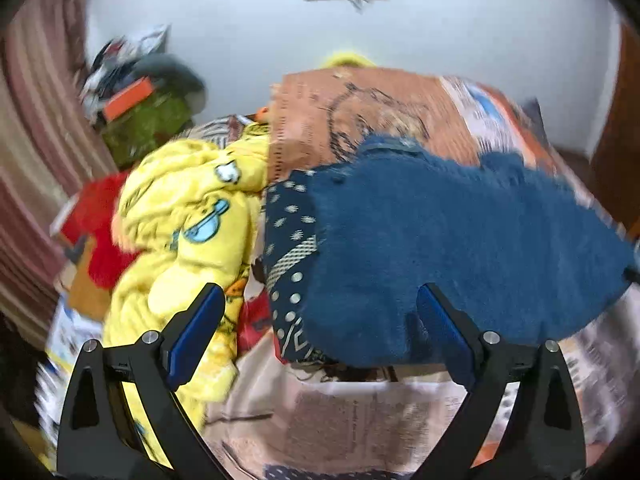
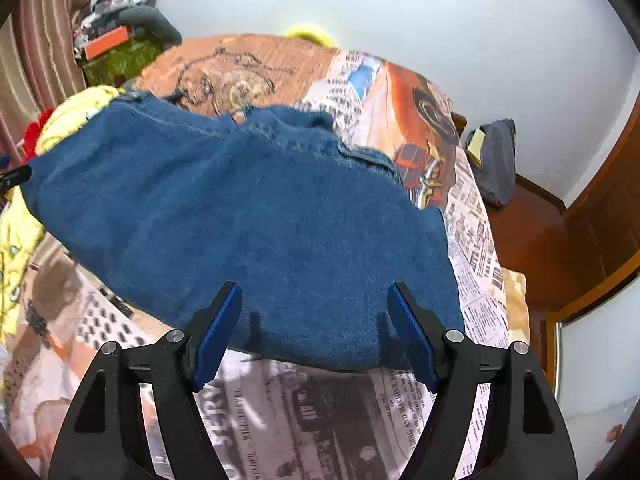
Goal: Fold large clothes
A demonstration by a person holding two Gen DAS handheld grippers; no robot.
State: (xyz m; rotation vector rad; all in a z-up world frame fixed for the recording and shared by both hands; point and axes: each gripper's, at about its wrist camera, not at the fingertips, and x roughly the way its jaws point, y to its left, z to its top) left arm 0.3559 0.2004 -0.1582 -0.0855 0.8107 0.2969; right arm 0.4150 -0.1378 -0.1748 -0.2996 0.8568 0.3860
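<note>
- Looking along both grippers, we see the jeans (image 2: 248, 208) lying across the bed (image 2: 476, 280), on its newsprint-patterned cover, already doubled into a thick blue slab with the waistband and a pocket toward the far side.
- Our left gripper (image 1: 320, 308) is spread wide and holds nothing; its fingers frame the near left part of the denim beside a dotted navy cloth (image 1: 288, 240).
- Our right gripper (image 2: 314, 300) is likewise spread and empty, poised just over the near edge of the denim.
- We judge the denim heavy and fairly stiff for cloth: it should hold a crease, resist bunching, and drag on the cover rather than slide freely.
- Layered folds are thick, so a shallow pinch may slip off; we would bite well in from the edge.
- The best holds look like the two near corners, one per gripper, so the weight lifts evenly.
- A yellow fleece (image 1: 188, 220) heaped close on the left could catch if we sweep that way.
</note>
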